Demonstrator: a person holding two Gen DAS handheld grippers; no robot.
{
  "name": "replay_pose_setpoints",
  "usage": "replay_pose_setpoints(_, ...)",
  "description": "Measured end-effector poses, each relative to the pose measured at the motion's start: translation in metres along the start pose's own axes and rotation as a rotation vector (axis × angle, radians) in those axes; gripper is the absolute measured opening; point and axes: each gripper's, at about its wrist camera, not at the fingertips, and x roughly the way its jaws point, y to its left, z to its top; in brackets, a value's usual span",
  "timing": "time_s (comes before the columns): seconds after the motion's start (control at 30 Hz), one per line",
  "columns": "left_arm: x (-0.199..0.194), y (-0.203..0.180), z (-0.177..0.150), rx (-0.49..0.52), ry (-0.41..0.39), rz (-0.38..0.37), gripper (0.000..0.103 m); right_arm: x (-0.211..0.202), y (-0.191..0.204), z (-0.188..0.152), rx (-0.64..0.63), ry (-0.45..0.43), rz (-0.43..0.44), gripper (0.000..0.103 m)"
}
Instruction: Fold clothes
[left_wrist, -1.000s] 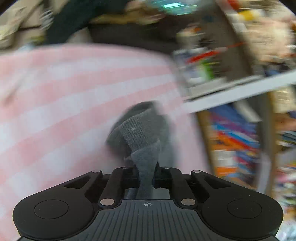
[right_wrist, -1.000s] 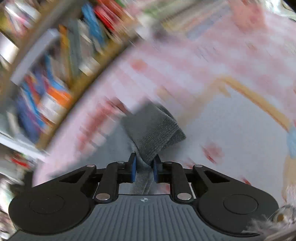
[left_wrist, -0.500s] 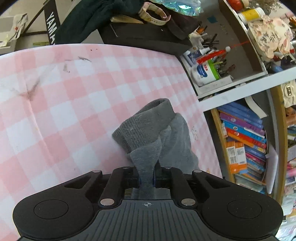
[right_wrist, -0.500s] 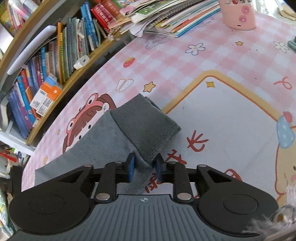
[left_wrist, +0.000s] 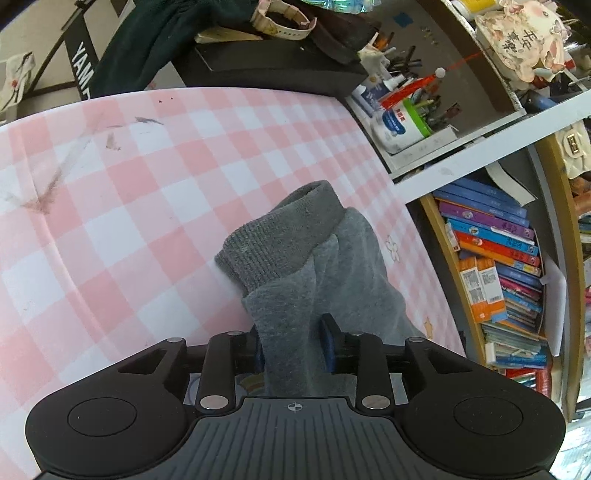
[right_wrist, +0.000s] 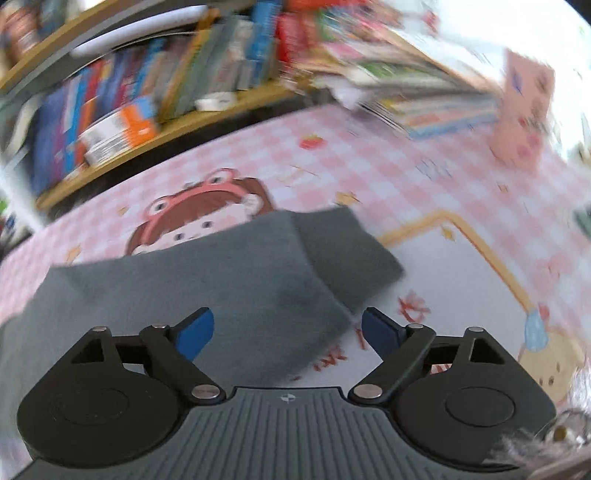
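1. One pink-and-white checked tablecloth is covering the whole table; in the right wrist view it is showing a cartoon girl in a frog hat and a yellow-bordered panel.
2. A bookshelf packed with colourful books is standing just beside the table edge.
3. A grey garment is lying on the cloth near that edge, its ribbed cuff folded back over the softer fabric.
4. The left gripper is sitting with its jaws partly parted, a fold of the garment between the blue pads; whether they are pressing it, I cannot tell.
5. The right gripper is hovering over the garment with jaws spread wide, gripping nothing; this view is blurred.
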Motion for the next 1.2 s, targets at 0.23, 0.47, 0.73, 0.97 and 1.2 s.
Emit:
replay_pose_setpoints(0.23,0.000,0.005,0.001,0.016,0.010,-0.037,0.030,0.004,0.065,-0.014,-0.272,0.048,0.119,0.093)
replay_pose_setpoints(0.47,0.000,0.010,0.003,0.032,0.022,-0.072,0.030,0.007,0.119,-0.031,-0.452,0.084,0.200,0.096)
replay_pose_setpoints(0.73,0.002,0.013,0.008,0.066,0.050,-0.103,0.030,0.015,0.188,-0.040,-0.614,0.061,0.268,0.096)
replay_pose_setpoints(0.97,0.004,0.020,0.014,0.067,0.081,-0.139,0.030,0.023,0.260,-0.055,-0.753,-0.021,0.288,0.096)
replay_pose_setpoints(1.2,0.007,0.029,0.018,0.040,0.107,-0.182,0.030,0.028,0.284,-0.083,-0.798,-0.003,0.242,0.097)
